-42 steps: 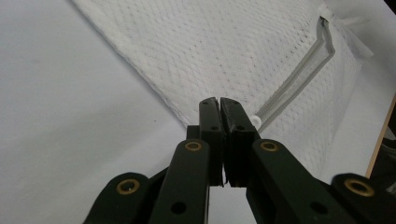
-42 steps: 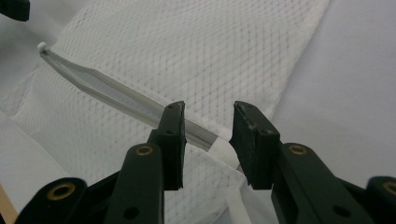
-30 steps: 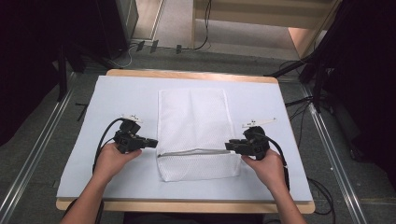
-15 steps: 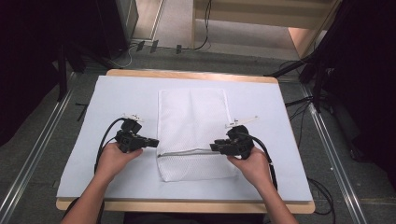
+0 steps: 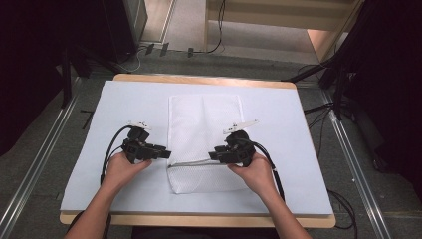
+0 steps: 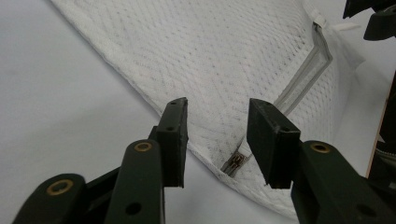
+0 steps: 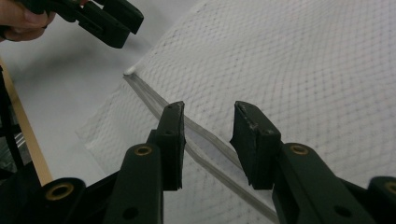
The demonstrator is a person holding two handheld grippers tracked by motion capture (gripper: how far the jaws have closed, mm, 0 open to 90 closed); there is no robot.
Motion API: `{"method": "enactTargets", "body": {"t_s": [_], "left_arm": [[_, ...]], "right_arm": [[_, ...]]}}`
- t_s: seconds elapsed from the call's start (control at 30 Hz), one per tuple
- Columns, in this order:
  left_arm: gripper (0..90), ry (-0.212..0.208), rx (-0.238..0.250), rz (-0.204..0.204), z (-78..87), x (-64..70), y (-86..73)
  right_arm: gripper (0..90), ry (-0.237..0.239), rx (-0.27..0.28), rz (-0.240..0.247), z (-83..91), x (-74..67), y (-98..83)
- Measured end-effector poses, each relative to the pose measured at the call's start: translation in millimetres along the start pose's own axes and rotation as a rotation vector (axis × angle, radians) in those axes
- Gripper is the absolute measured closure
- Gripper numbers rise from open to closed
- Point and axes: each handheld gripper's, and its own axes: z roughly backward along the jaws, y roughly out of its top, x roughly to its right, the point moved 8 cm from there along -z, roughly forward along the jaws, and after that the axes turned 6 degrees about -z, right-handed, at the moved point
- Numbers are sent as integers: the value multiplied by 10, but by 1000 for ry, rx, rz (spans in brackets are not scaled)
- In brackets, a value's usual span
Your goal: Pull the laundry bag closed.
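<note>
On the white sheet [image 5: 124, 99] covering the table [image 5: 199, 79], a white mesh laundry bag [image 5: 204, 119] lies flat between the two grippers, its grey zipper [image 5: 191, 163] running across from one to the other. The left gripper [image 5: 165, 153] sits at the bag's left edge with its jaws just having been opening; they stand apart and released, the metal zipper pull [image 6: 236, 162] lying just ahead between them, untouched. The right gripper [image 5: 213, 156] is over the zipper line farther along, its jaws also just having been opening and now released, with the zipper tape [image 7: 205, 140] passing between them, gripped by neither pad
</note>
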Motion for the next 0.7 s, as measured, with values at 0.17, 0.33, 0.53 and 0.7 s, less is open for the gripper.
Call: {"method": "enactTargets", "body": {"t_s": [0.17, 0.33, 0.53, 0.7], "left_arm": [[553, 10, 5, 1, -19, -1, 16], [640, 25, -20, 9, -42, -19, 8], [848, -6, -37, 22, -78, -2, 13], [900, -20, -37, 31, -103, -19, 16]], "right_arm": [[670, 16, -9, 12, -62, -65, 33], [697, 34, -18, 23, -150, -136, 65], [717, 58, -27, 23, -280, -257, 112], [726, 71, -36, 27, -364, -322, 130]]}}
